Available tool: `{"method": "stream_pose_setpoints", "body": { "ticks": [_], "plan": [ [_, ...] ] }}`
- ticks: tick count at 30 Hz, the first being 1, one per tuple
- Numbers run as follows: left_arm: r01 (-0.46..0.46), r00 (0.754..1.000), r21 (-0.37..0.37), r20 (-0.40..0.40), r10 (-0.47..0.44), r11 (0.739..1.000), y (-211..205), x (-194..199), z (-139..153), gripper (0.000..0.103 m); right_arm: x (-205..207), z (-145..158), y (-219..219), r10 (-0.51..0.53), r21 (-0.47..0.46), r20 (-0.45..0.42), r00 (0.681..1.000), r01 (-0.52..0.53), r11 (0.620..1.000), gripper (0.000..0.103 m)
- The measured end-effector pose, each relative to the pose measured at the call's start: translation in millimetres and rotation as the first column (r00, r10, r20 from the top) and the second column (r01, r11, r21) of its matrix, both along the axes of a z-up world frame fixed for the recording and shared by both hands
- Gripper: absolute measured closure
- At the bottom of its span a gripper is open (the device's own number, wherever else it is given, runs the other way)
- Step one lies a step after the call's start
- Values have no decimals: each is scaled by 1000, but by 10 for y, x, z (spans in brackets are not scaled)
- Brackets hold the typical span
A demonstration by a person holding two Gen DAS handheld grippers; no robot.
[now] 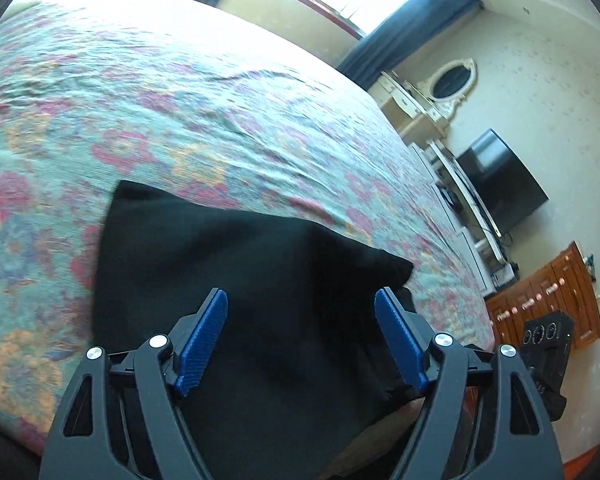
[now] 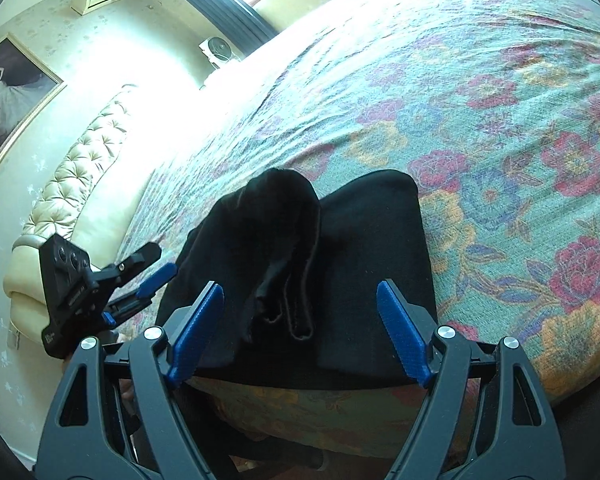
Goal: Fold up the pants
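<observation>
While both grippers hang open, black pants [image 2: 340,264] sit part-folded at the near edge of the bed [image 2: 500,140].
Left gripper [image 1: 301,304] and right gripper [image 2: 300,300]: jaws wide apart, holding nothing. A loose bunched flap lies on top toward the left. Risk: a one-layer pinch would drag the stack askew, or pull it off the bed edge; the flap may unroll.

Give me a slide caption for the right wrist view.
Open right claw above black pants on a floral bedspread, left claw alongside.
</observation>
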State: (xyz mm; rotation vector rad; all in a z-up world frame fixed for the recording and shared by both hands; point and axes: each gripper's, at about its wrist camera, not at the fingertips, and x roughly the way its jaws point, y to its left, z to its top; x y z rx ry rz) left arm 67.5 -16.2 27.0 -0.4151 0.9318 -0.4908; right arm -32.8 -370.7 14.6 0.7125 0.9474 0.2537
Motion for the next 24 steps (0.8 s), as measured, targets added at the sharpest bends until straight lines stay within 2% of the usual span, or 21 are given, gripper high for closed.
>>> {"method": "stream_pose_setpoints", "body": {
  "ticks": [3,5,7,8,11,13,15,16,19,24],
  "plan": [
    [-102,994,57,-36,104,993,412,80,-116,28,270,-114,59,35,-5,-34,999,-35,999,24],
    [-164,984,48,-60,167,985,629,93,-215,28,418,-224,122,56,-25,-68,996,-58,998,24],
    [-197,975,36,-99,200,980,794,104,-324,28,509,-338,177,79,5,-95,992,-79,997,30],
    [-205,972,34,-113,208,978,844,103,-368,28,541,-366,209,91,23,-103,990,-90,996,37],
    [-210,967,43,-137,214,977,888,100,-472,28,592,-356,347,139,12,-104,985,-139,990,39],
    [-202,967,37,-149,205,979,887,91,-533,28,619,-381,400,167,33,-116,979,-165,986,46],
    [-192,969,36,-152,195,981,852,76,-554,28,630,-422,460,205,53,-130,970,-199,978,82],
    [-185,970,41,-152,189,982,826,67,-559,28,638,-444,484,216,48,-141,966,-211,976,86],
    [-172,973,40,-147,176,984,781,47,-560,28,590,-418,437,207,58,-126,970,-201,978,91],
    [-157,976,19,-152,158,987,741,45,-556,28,419,-191,246,158,77,-56,986,-153,985,93]
  ]
}}
